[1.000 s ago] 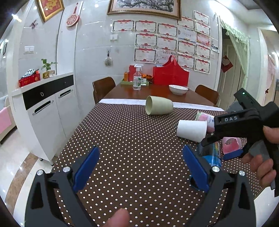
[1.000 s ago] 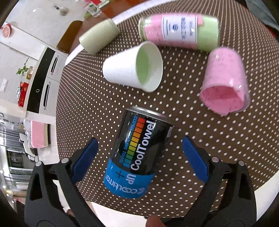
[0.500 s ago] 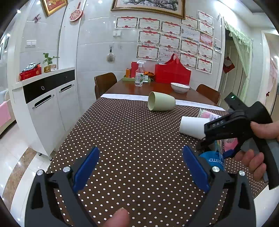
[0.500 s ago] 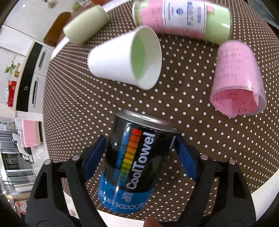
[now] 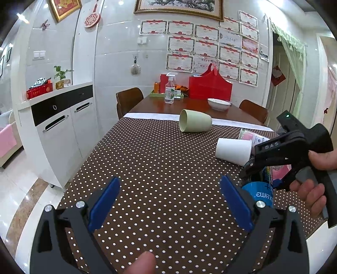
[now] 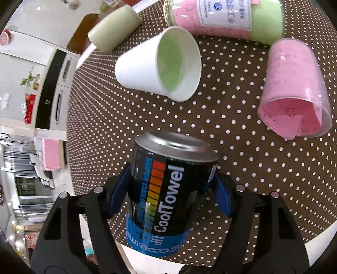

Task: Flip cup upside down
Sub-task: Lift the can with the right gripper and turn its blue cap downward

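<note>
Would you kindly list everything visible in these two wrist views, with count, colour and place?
Black-and-blue CoolTowel can: 1, near table edge, clamped between the right gripper's pads.
White cup with green inside: 1, on its side, mid-cloth.
Pale green cup: 1, on its side, far end of cloth.
Clear cup holding pink paper: 1, on its side, right.
Pink-and-green labelled jar: 1, lying behind the cups.
Brown polka-dot tablecloth: 1, over the table.
White bowl: 1, far bare wood.
Spray bottle: 1, clear, far end.
Red bag: 1, far end.
Left gripper: open, above cloth.
Right gripper: shut on can.
</note>
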